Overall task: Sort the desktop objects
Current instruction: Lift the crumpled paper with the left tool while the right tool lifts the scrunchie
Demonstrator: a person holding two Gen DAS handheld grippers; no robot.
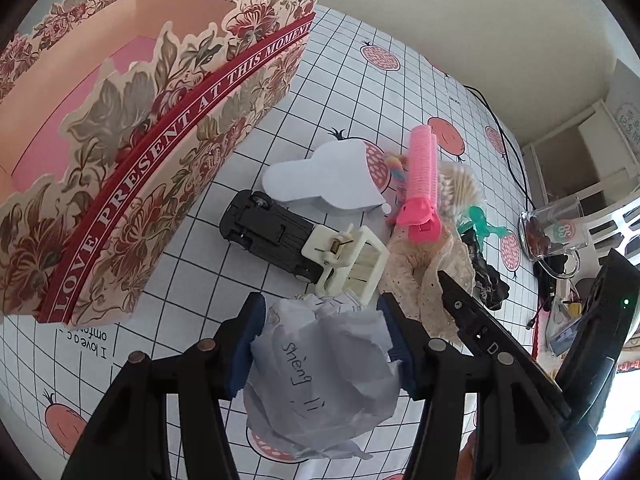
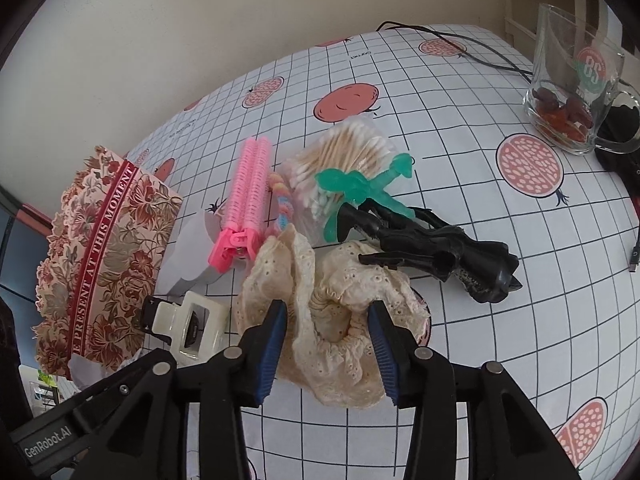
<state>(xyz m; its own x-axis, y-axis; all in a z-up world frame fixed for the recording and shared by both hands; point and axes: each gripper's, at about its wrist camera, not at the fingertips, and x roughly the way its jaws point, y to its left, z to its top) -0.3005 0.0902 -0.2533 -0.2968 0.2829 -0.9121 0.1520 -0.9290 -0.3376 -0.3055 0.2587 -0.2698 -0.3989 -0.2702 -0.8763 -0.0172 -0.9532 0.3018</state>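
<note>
Gridded counter point(image 2: 480, 320): left claw point(image 1: 320, 340) clamped on paper wad point(image 1: 320, 376), box point(image 1: 132, 152) far-left; right claw point(image 2: 326, 340) half-wide, astride lace cloth point(image 2: 332, 300).

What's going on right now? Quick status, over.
Left gripper shut on crumpled paper, beside floral box. Right gripper open, straddling lace scrunchie, not gripping. Cream hair claw and black figure crowd close.

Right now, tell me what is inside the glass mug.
The glass mug holds a few reddish-brown pieces lying on its bottom, perhaps dried fruit; what they are cannot be told. The rest looks empty. Its printed logo hides part of the far wall.
</note>
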